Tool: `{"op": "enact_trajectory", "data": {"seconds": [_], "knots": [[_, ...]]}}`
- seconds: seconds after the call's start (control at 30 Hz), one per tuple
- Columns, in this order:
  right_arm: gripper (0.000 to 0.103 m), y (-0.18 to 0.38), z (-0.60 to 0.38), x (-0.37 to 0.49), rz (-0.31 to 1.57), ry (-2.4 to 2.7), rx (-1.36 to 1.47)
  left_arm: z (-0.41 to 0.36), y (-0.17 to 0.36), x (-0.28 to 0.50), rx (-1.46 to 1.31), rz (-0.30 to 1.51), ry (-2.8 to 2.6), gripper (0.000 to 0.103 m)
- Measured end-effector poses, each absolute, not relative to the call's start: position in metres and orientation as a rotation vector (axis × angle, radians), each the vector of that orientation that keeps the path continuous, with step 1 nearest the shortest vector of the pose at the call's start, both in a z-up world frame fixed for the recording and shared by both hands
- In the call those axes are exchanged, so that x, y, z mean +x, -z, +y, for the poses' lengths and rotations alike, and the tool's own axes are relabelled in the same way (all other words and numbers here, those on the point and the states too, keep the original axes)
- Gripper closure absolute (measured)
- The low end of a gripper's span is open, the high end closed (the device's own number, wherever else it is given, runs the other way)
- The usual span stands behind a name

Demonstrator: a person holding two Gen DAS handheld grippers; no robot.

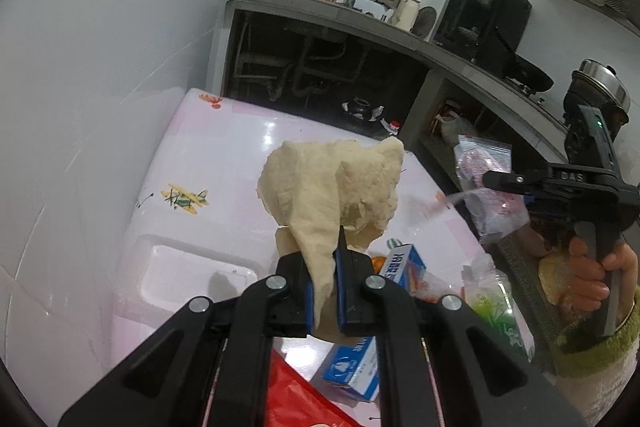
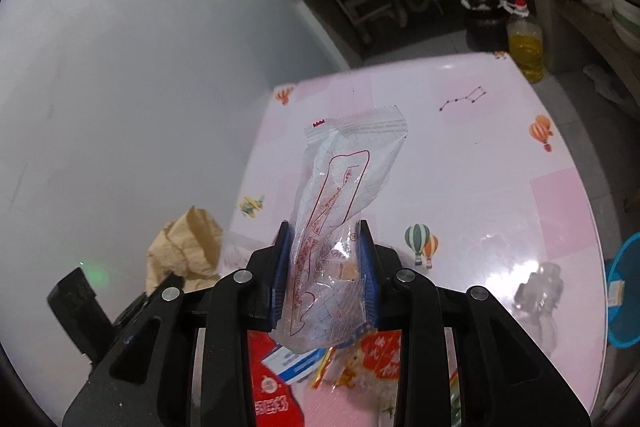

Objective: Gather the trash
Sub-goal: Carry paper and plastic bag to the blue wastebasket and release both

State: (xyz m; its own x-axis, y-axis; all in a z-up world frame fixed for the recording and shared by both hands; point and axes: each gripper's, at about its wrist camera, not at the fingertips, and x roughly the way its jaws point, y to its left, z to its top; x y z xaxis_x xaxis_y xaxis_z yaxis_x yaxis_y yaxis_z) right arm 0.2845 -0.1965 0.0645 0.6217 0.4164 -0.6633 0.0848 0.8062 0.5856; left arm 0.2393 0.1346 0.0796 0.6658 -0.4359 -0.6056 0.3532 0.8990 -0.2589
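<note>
Fingers (image 1: 324, 279) pinching tissue (image 1: 332, 187)

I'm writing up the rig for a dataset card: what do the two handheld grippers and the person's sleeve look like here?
Both the left gripper and the right gripper are matte black, with angular linkage arms joined by round silver pivot pins and blue pads lining the fingers. Seen from the left wrist, the right one has a small green light, raised lettering on its body and a grey trigger. The sleeve ends in a fuzzy olive-green cuff.

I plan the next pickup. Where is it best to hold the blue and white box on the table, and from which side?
Probably grip the blue and white box across its narrow sides, coming from above: it lies flat, long and slim, with other packets crowding its lower end.
</note>
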Motion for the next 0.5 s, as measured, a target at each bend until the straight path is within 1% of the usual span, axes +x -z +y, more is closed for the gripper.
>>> {"op": "enact_trajectory", "data": {"seconds": [0.5], "knots": [[0.073, -0.079, -0.236, 0.214, 0.780, -0.146, 0.716, 0.076, -0.104, 0.232, -0.076, 0.679, 0.583, 0.095]]}}
